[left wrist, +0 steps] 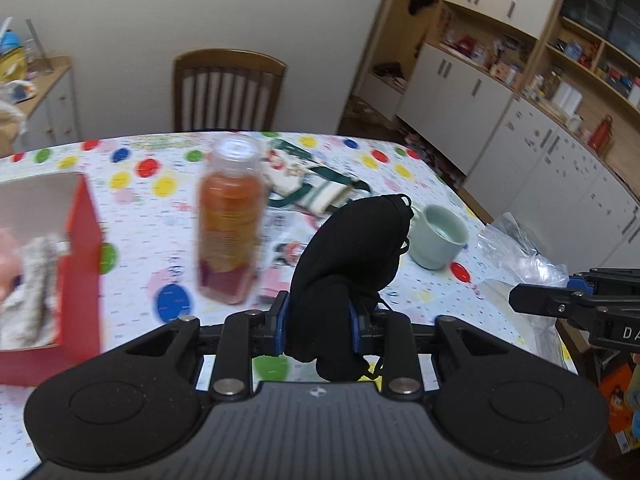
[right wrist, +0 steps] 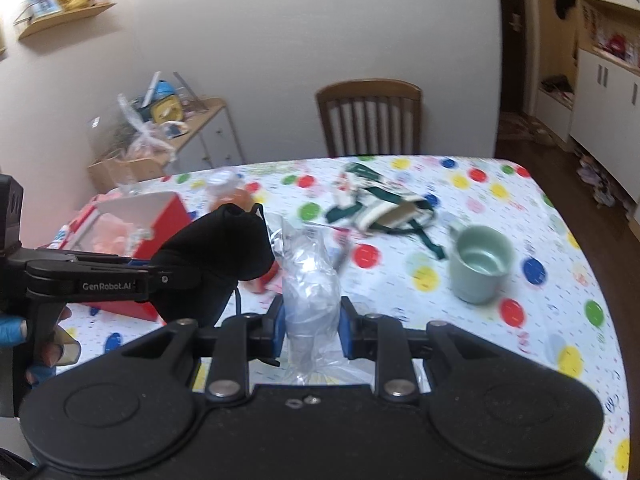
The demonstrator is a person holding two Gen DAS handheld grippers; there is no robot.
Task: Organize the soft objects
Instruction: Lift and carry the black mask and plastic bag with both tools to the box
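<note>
My left jaws [left wrist: 320, 322] pinch a black cloth [left wrist: 352, 248] between their two blue pads. The bottom of the cloth is bunched up tight between the pads and a bit hangs down under them. The rest of it sticks up above the jaws like a soft round lump, with thin strings at its top. My right jaws [right wrist: 312, 328] pinch a clear plastic bag [right wrist: 310, 280]. The bag is squeezed between the blue pads, and its crinkly top stands up above them, while a bit pokes out below. Both things are up in the air over the worktop [left wrist: 132, 216], which has a white cover with bright dots. In the right wrist view I see my left jaws from the side, with the black cloth just beside the bag. On the worktop there is a red box [left wrist: 82, 248] with an open top and soft pale things inside. An orange drink bottle [left wrist: 230, 224] stands near the box. A green and white cloth bag [right wrist: 384, 204] lies flat farther back, and a pale green cup [right wrist: 478, 264] stands near it. A wooden chair [right wrist: 370, 118] is behind the worktop.
</note>
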